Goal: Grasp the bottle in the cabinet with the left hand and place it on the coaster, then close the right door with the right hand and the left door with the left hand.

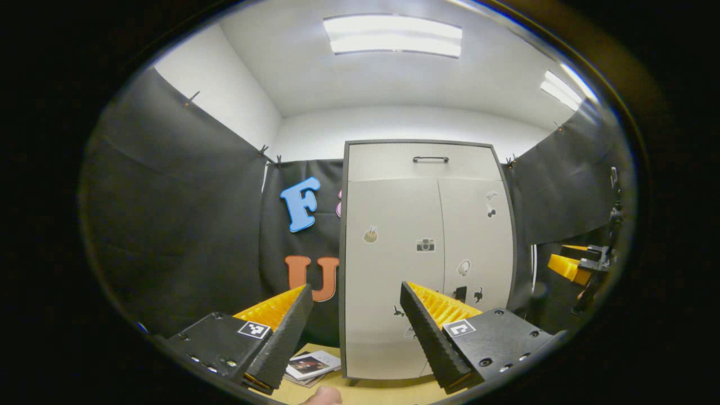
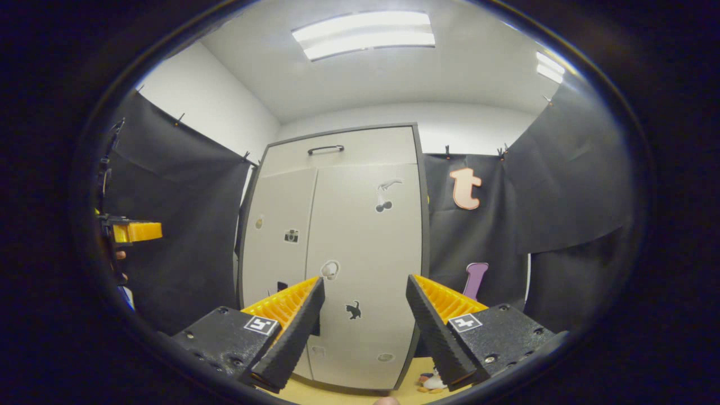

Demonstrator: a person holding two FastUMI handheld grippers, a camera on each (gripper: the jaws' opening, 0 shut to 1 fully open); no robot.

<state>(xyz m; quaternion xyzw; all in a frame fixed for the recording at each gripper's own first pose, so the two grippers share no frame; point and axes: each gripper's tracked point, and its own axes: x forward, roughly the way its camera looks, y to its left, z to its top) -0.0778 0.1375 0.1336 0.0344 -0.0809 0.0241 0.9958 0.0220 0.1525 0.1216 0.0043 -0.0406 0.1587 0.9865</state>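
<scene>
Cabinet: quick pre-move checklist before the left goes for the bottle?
1. Cabinet doors open for reach-in: not ok, both shut in both views.
2. Bottle located: cannot tell, behind the doors.
3. Coaster located: cannot tell.
4. Left gripper open and empty: ok.
5. Right gripper open and empty: ok.
6. Both grippers apart from the cabinet: ok, neither touches it.

No readable words, brands or numbers. Cabinet doors [image 1: 427,264] carry small picture stickers: camera [image 1: 425,244], black cats [image 2: 352,309]. Square black-white coded tags sit on left gripper [image 1: 354,323] and right gripper [image 2: 365,315]. Print on booklets [image 1: 312,365] too small to read.
</scene>
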